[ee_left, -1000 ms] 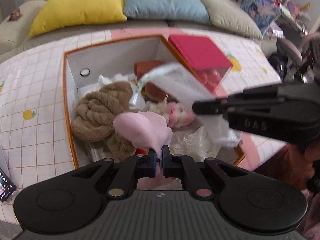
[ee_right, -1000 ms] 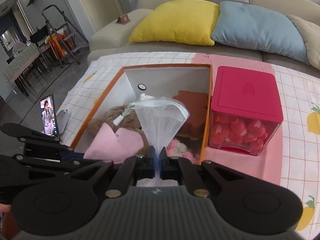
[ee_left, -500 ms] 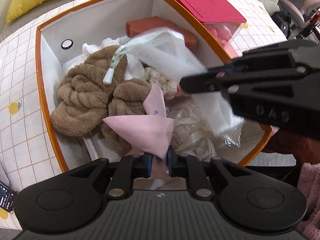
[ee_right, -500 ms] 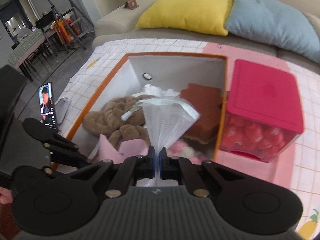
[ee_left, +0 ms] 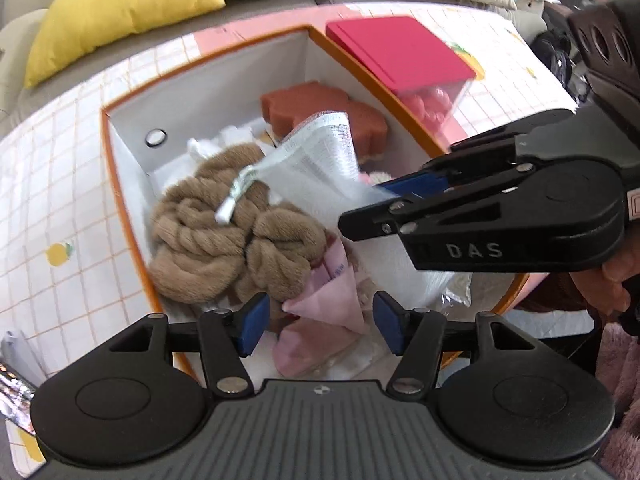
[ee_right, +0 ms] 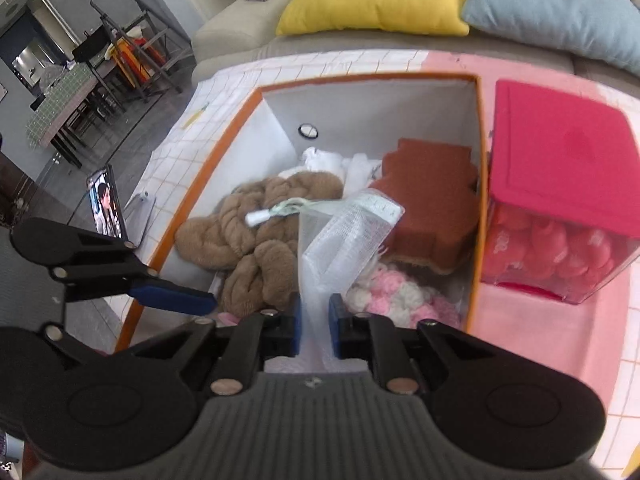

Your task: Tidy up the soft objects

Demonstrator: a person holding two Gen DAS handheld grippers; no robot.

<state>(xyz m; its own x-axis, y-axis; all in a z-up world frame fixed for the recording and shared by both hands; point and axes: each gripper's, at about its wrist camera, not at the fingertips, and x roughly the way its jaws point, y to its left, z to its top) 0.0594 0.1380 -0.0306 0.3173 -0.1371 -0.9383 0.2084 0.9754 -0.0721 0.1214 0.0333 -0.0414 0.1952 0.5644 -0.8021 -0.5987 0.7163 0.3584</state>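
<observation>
Both jaws have just been opening: the left hand-held gripper [ee_left: 318, 322] stands wide around the dropped pink cloth [ee_left: 324, 312], while the right hand-held gripper [ee_right: 315, 330] loosens on the mesh bag [ee_right: 344, 232] stretching ahead into the orange box [ee_right: 224, 152].

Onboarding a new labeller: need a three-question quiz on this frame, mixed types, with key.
1. True or false: the left gripper is clamped on the pink folded cloth.
2. Which item lies between the right gripper's pads?
A. brown braided plush
B. white mesh drawstring bag
C. rust-brown sponge block
3. Fill in: the red-lidded clear container stands ____ the orange-rimmed box.

Key: 1 false, its jaws have just been opening and the cloth lies loose between them; 2 B; 3 outside, beside it.
</observation>
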